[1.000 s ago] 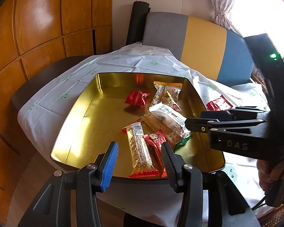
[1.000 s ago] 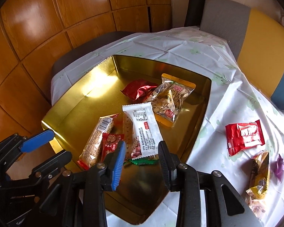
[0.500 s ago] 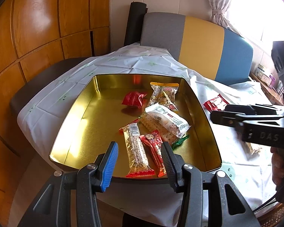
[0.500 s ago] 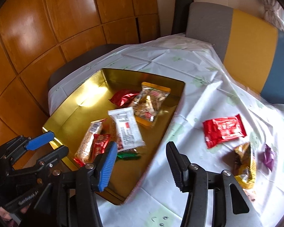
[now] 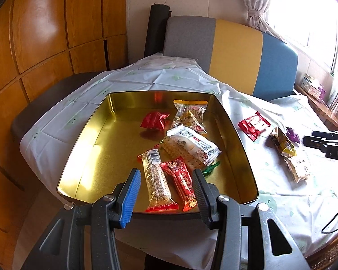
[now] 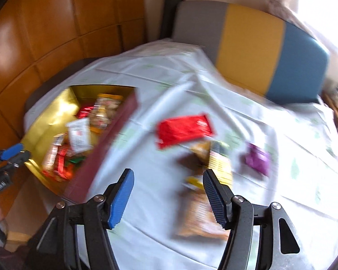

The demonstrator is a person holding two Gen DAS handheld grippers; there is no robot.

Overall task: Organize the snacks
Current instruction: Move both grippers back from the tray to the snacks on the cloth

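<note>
A gold tin holds a red pouch, a nut bag, a white packet, a cereal bar and a red bar. My left gripper hovers open at the tin's near rim, gripping nothing. Over the white cloth, my right gripper has its jaws opening with nothing between them. Ahead of it lie a red packet, a yellow packet, a purple wrapper and an orange packet. The right wrist view is blurred.
A chair with a grey, yellow and blue back stands behind the table. Wooden panels line the wall on the left. The tin's dark red outer wall rises left of the right gripper. The table edge runs close below both grippers.
The right gripper swung right, from above the tin to above the loose snacks on the cloth, and its jaws widened. The white packet lies in the tin. The left gripper kept still.
</note>
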